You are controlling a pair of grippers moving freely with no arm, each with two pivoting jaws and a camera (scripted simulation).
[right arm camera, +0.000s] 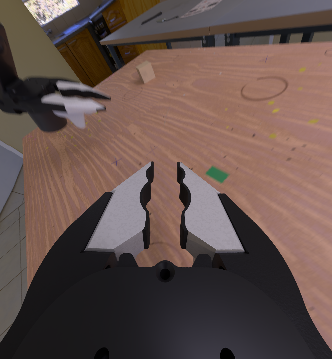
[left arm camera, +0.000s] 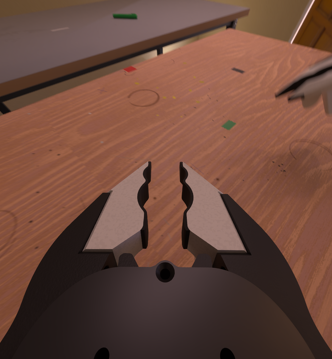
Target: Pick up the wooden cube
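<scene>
The wooden cube (right arm camera: 145, 71) is showing only in the right wrist view, sitting on the wooden table (right arm camera: 200, 136) near its far left corner. It is a small, pale tan block with plain faces, resting flat on one face and turned slightly askew to the table's edge. Nothing is touching it; it is standing alone.
</scene>
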